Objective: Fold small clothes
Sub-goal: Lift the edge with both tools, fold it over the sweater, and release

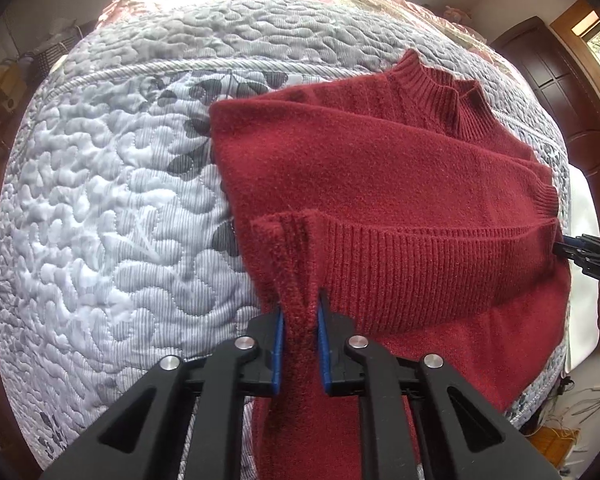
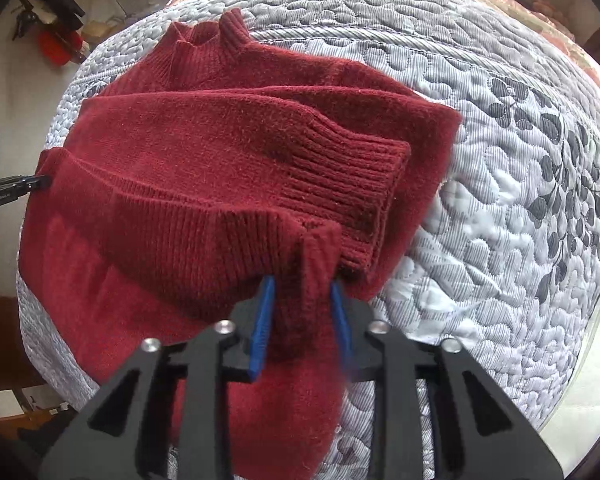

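The left hand-held gripper (image 1: 300,322) is closed down tight on a bunched corner of the dark red knitted sweater (image 1: 380,184), its blue pads (image 1: 277,354) pressing the ribbed hem (image 1: 420,256) from both sides. The right hand-held gripper (image 2: 302,316) is likewise clamped on the hem's other corner, with a thick pinch of knit filling the gap between its blue pads (image 2: 262,332). In each wrist view the other tool's black tip shows at the far edge of the garment, so the two grips sit at opposite ends of the hem.

Between them the hem is lifted and carried over the body of the sweater, which lies on the grey-white quilted bed cover with the leaf print (image 1: 120,200). The sleeves look already folded in across the chest: a ribbed cuff (image 2: 348,188) lies just beyond the raised hem, and the ribbed collar (image 1: 444,92) lies at the far end, flat on the quilt.

This reads as the bottom-to-top fold, partway through. The next move calls for both grippers to travel together toward the collar at an even height, keeping the hem taut and level, lay it just short of the neckline, then release both corners without dragging the folded sleeves askew.
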Available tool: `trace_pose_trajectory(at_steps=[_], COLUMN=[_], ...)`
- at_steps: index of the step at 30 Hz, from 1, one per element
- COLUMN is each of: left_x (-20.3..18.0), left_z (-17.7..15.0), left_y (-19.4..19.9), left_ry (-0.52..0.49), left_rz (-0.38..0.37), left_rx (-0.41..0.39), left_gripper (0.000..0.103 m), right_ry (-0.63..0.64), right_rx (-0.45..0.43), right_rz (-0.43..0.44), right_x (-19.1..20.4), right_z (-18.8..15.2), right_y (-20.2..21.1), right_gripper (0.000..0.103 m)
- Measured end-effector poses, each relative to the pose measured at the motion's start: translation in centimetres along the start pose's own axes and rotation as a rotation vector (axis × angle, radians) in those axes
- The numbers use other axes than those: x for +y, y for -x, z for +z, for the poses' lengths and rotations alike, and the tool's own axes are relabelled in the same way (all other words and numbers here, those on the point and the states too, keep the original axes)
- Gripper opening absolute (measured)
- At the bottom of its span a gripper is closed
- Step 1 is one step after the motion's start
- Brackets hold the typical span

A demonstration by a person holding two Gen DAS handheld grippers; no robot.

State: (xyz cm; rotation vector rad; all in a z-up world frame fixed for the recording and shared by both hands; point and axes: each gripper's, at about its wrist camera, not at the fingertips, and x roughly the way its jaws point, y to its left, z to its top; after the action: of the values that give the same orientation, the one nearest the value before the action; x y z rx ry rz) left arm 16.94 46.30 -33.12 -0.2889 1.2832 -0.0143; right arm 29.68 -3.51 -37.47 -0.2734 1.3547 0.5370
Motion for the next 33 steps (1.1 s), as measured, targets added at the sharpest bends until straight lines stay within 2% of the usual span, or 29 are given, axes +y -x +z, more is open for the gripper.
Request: trace_pose_trajectory(at_steps=[2,5,11,19,22,27,33], left_x=[-0.1,-0.1,0.1,-0.5,-0.9,-0.9,-1.3], left_z=[-0.2,-0.7,-1.4,-1.3,0.2,4.6,9.8], left_y=[0.4,0.9,2.4,6.4,8.1,10.0,10.0], left_ry=[0.009,0.026,0.075,0.091,0.06,0.014,-0.075], left_rz=[0.006,0.02,0.004,-0.021,-0.023,-0.044,-0.039], left_rx=[-0.02,-0.054,-0.127,-0.22,-0.244,-0.306,-0.346], left_gripper=[0.013,0.012,0.012,0.012,0.012,0.012,0.012], right_ry=[-0.021,-0.047,-0.082,-0.13,-0.128,-0.125,-0.126], right_rx=[-0.002,-0.025,-0.104,-0.213,-0.248,-0.309,-0.347], right_rz=[-0.008,-0.013,0.022,0.036,0.043,0.048,0.052], right_x=[-0.4,-0.6,-0.5,-1.1,-1.4,-2.1,-3.2], right_z=[-0.1,-0.4,-1.2,-1.1,-0.2,2.7,6.7], right_y=[0.3,1.1,3.4,7.7,9.3,11.0,11.4], right_gripper=[0.011,0.007,0.005,0.005,0.005,0.005,0.005])
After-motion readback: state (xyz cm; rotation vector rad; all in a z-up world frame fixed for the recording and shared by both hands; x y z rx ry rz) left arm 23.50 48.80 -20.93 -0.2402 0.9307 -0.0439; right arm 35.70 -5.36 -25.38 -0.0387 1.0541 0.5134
